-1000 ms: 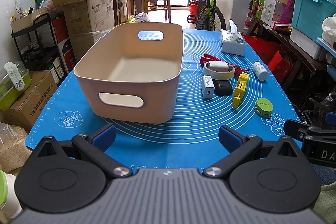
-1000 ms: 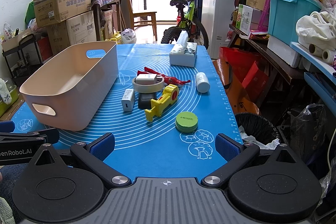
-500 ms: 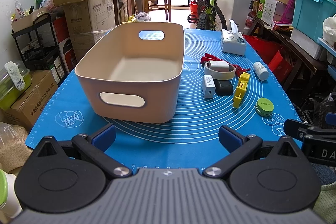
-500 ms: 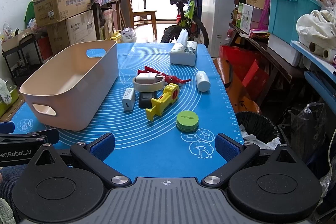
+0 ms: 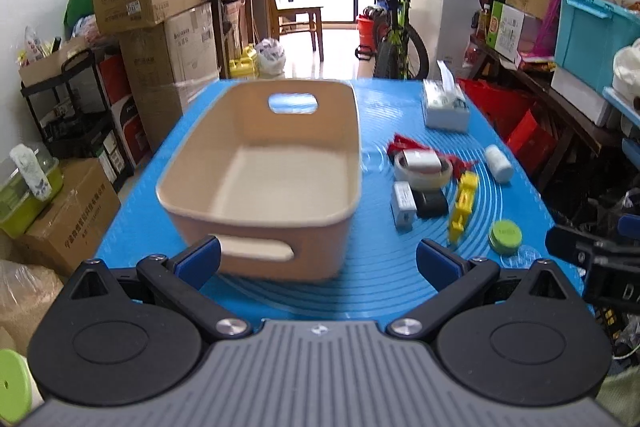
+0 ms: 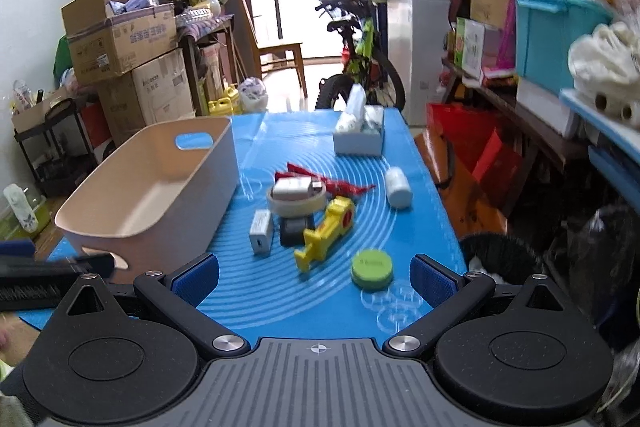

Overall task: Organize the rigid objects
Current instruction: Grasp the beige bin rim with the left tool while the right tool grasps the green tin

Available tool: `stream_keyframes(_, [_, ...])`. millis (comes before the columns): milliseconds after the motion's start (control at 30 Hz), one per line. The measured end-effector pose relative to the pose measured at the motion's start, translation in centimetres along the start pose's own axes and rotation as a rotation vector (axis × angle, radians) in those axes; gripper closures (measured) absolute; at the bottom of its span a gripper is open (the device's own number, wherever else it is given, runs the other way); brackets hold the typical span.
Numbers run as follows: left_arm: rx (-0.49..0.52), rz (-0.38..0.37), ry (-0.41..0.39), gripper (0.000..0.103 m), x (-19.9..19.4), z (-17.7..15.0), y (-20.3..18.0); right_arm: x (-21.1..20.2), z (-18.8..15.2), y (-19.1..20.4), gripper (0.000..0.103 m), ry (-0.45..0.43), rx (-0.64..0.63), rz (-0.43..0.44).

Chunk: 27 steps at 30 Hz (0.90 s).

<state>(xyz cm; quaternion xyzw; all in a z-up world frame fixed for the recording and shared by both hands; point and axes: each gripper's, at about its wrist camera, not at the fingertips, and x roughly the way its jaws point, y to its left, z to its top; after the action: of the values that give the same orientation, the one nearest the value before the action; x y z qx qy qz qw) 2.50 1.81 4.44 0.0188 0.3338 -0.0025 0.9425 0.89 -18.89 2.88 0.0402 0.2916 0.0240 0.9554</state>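
Bin [image 5: 280, 187] — long axis away, lengthwise

We've lifted and pushed both claws forward: left claw [image 5: 318, 259] now nearer the bin [image 5: 264, 179], right claw [image 6: 314, 277] nearer the yellow tool [image 6: 326, 229].

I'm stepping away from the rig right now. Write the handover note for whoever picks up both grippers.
Left gripper: jaws open, holding nothing, facing the beige bin.
Right gripper: jaws open, holding nothing, facing the loose items.
The bin sits on the left of the blue mat; nothing is visible inside it.
All on the mat right of the bin: tape roll with a small white box on it, white adapter, black block, yellow tool, green disc, white bottle, red piece, tissue box.
Done: nothing binned yet.
Left: move the rigid items into the bin.
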Motion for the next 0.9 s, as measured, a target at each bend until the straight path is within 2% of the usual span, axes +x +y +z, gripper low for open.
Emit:
stream_keyframes(133, [0.008, 0.021, 0.0, 0.0, 0.1, 2.7, 1.6, 0.4, 1.9, 0.6, 0.002, -0.034, -0.005, 0.006])
stream_keyframes(200, [0.017, 0.056, 0.009, 0.0, 0.4, 3.8, 2.4, 0.9, 2.7, 0.6, 0.002, -0.045, -0.004, 0.012])
stream_keyframes(267, [0.048, 0.123, 0.017, 0.0, 1.0, 4.9, 3.2, 1.6, 3.3, 0.8, 0.002, -0.044, 0.001, 0.019])
stream_keyframes(333, [0.054, 0.149, 0.004, 0.0, 1.5, 5.5, 4.2, 2.5, 3.7, 0.8, 0.002, -0.035, 0.006, 0.02])
stream_keyframes(500, [0.016, 0.13, 0.038, 0.0, 3.2, 6.7, 7.3, 5.4, 3.8, 0.6, 0.002, 0.0, 0.005, -0.008])
stream_keyframes(600, [0.03, 0.099, 0.102, 0.0, 5.0, 7.3, 8.7, 7.5, 3.7, 0.2, 0.002, 0.028, 0.026, -0.03])
stream_keyframes(733, [0.054, 0.079, 0.149, 0.0, 7.4, 8.1, 10.1, 10.3, 3.1, -0.2, 0.002, 0.071, 0.02, -0.07])
stream_keyframes(900, [0.021, 0.043, 0.213, 0.0, 11.0, 8.8, 12.5, 13.0, 2.0, -1.0, 0.002, 0.128, 0.053, -0.106])
